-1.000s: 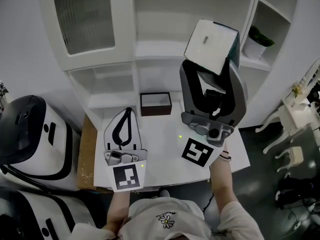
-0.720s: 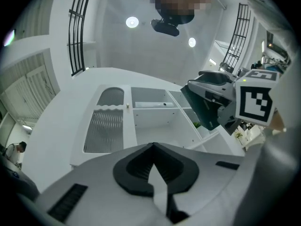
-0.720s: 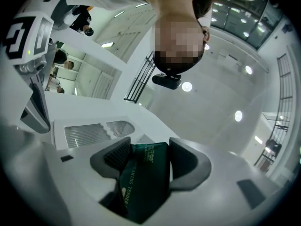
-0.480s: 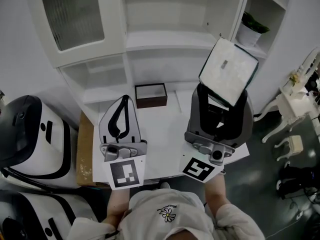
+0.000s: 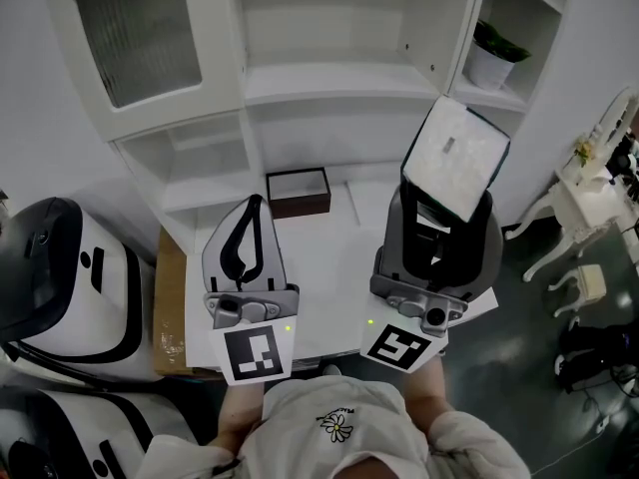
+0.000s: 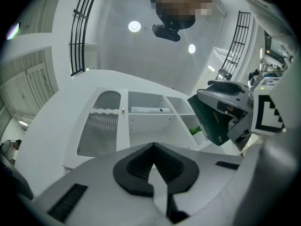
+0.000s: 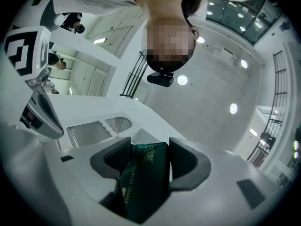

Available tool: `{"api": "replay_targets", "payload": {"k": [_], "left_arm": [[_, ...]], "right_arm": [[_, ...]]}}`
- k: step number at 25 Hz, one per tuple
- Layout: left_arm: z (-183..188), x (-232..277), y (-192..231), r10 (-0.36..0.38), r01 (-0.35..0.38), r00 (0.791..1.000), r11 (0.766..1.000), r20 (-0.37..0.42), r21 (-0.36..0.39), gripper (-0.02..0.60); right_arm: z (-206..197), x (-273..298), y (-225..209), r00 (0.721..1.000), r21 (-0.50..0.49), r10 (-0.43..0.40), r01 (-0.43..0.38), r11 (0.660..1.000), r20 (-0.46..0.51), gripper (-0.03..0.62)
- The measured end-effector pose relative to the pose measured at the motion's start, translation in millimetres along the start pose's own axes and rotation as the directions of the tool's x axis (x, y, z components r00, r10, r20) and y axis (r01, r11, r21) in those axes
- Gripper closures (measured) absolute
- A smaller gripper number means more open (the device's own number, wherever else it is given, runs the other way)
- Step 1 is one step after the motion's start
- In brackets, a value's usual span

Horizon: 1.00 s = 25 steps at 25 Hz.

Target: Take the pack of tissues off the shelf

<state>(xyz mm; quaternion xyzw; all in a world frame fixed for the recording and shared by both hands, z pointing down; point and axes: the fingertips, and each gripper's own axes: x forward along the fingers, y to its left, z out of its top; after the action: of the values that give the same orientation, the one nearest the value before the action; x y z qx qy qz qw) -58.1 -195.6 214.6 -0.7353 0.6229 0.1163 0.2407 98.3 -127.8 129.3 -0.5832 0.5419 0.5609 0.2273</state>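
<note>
Grey left gripper point(image 5: 254, 208): is hovering over the near left part of the table, with a square black-and-white marker cube at its rear. Its jaws are lying closed, the black ribbed pads point(image 6: 136, 166) are meeting at their tips, and nothing is sitting between them.
Right gripper point(image 5: 442, 230): is pointing steeply upward over the near right part of the table. Its jaws are standing roughly half apart and are clamping the pack, with the ribbed black pads point(image 7: 115, 157) pressing on both of its sides.
Pack of tissues point(image 5: 454, 158): is being held by one end in the right gripper's jaws. It is a soft rectangular block; its broad face is showing white in the head view, and its glossy dark green wrapper is showing pale print in the right gripper view. It is sticking up tilted, clear of the shelf boards, in front of the upright between the centre and right compartments.
Table point(image 5: 329, 257): is presenting a smooth, flat white top.
Box point(image 5: 298, 192): is standing at the back of the table, dark brown, rectangular, open-topped and pale inside, and apart from both grippers.
Shelf unit point(image 5: 329, 78): is rising behind the table, white and matt, with square-cut compartments.
Door point(image 5: 130, 33): is closing off the upper left compartment with a ribbed pane.
Potted plant point(image 5: 496, 53): is sitting in the right compartment, green leaves in a white pot.
</note>
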Motion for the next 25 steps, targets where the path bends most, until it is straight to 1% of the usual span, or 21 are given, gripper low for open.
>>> {"api": "replay_targets", "payload": {"k": [10,25], "left_arm": [[-1.1,4.4,1.5,0.001,-0.001,1.000,1.000,0.003,0.003,0.583],[-2.8,7.7,4.7,0.009,-0.009,1.000,1.000,0.006,0.012,0.583]], "right_arm": [[-14.4,0.7,5.4,0.999,0.033,0.009,-0.008,0.999,-0.032,0.339],[-17.7,2.0,8.0,1.000,0.044,0.010,-0.009,0.999,-0.009,0.339]]}}
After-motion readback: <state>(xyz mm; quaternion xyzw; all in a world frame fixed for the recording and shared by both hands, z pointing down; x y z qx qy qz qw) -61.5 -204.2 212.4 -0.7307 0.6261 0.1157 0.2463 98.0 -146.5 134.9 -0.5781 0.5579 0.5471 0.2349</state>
